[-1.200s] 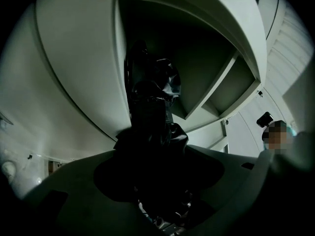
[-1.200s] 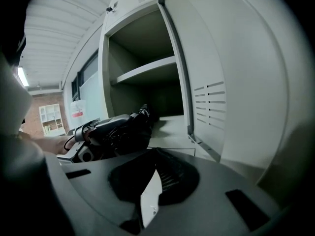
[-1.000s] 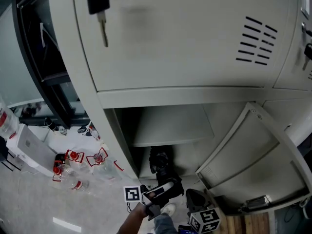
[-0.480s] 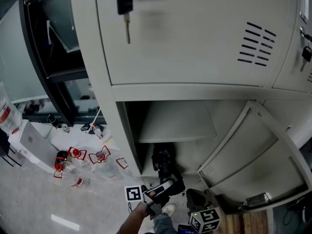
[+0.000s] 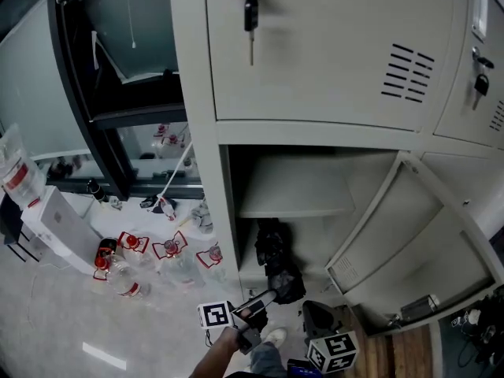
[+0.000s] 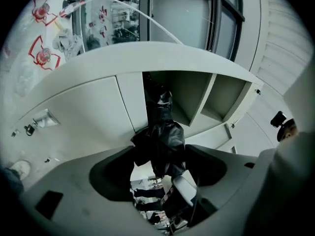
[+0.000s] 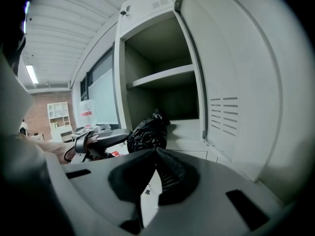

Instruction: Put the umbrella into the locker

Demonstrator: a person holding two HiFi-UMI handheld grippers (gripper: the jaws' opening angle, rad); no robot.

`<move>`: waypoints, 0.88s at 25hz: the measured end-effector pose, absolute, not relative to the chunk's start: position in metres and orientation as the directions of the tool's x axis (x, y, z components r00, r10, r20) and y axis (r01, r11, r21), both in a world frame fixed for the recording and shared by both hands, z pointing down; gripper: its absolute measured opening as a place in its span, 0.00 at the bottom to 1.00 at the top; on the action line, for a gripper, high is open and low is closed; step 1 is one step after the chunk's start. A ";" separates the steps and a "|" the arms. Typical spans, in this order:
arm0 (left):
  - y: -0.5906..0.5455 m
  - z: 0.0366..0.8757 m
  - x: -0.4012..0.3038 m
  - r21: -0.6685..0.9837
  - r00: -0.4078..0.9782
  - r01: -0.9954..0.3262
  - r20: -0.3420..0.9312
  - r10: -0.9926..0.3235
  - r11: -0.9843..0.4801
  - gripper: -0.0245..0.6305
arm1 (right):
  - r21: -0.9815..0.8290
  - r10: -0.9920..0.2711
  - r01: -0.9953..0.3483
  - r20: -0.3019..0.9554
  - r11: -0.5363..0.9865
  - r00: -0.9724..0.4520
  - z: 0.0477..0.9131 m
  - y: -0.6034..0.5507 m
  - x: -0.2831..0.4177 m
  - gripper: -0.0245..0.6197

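The black folded umbrella (image 5: 276, 264) (image 6: 160, 139) (image 7: 147, 132) points into the lower part of the open locker compartment (image 5: 303, 211), its far end just past the front edge, under the shelf. My left gripper (image 5: 256, 309) (image 6: 160, 156) is shut on the umbrella's near end, in front of the locker. My right gripper (image 5: 309, 313) (image 7: 155, 156) hangs low to the right of the umbrella, jaws shut with nothing between them, near the open door (image 5: 409, 246). In the right gripper view the left gripper (image 7: 96, 140) shows at the left, holding the umbrella.
The locker door swings out to the right. A key (image 5: 250, 18) hangs from the shut door above. Several plastic bottles (image 5: 157, 250) and a white box (image 5: 59, 227) lie on the floor at the left. A shoe (image 5: 273, 337) shows below the grippers.
The head view has swung, so the locker sits further right in the picture. The umbrella stays in my left gripper, pointing into the compartment; both grippers have barely moved.
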State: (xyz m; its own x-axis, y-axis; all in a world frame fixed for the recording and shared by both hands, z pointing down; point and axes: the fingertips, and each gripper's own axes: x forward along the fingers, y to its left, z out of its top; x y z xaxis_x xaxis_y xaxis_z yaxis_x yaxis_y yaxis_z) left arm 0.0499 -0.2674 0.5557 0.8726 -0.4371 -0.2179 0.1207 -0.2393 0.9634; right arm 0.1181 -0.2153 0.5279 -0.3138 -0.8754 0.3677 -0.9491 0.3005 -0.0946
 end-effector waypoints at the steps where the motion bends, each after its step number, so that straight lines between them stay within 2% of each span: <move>1: -0.266 0.557 0.046 0.963 0.873 0.091 -0.199 -0.445 -0.253 0.52 | -0.092 -0.877 -0.948 0.363 0.304 -0.316 0.526 -0.214 0.116 0.04; 5: -0.261 0.560 0.030 0.937 0.881 -0.054 -0.118 -0.459 -0.344 0.48 | -0.078 -0.882 -0.946 0.344 0.313 -0.320 0.520 -0.207 0.108 0.04; 8: -0.261 0.554 0.014 0.915 0.851 -0.139 -0.085 -0.518 -0.378 0.33 | -0.071 -0.886 -0.945 0.332 0.319 -0.324 0.516 -0.202 0.103 0.04; 12: -0.259 0.537 -0.002 0.871 0.823 -0.194 -0.106 -0.558 -0.451 0.11 | -0.065 -0.890 -0.943 0.313 0.327 -0.330 0.510 -0.197 0.098 0.04; 15: -0.257 0.521 -0.011 0.830 0.807 -0.238 -0.120 -0.578 -0.505 0.08 | -0.066 -0.893 -0.940 0.295 0.336 -0.340 0.505 -0.194 0.095 0.04; 18: -0.255 0.513 -0.017 0.756 0.802 -0.337 -0.083 -0.592 -0.562 0.07 | -0.052 -0.902 -0.944 0.281 0.327 -0.328 0.501 -0.191 0.095 0.04; 22: -0.250 0.507 -0.016 0.721 0.809 -0.352 -0.086 -0.582 -0.597 0.07 | -0.040 -0.912 -0.950 0.269 0.310 -0.309 0.496 -0.188 0.096 0.04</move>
State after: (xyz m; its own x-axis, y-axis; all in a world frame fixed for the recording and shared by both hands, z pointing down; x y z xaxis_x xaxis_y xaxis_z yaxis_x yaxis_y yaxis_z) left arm -0.0164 -0.2504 0.5071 0.8088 -0.5817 -0.0860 -0.3525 -0.5966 0.7210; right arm 0.0958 -0.1881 0.4965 -0.3094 -0.9120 0.2694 -0.9498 0.3103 -0.0404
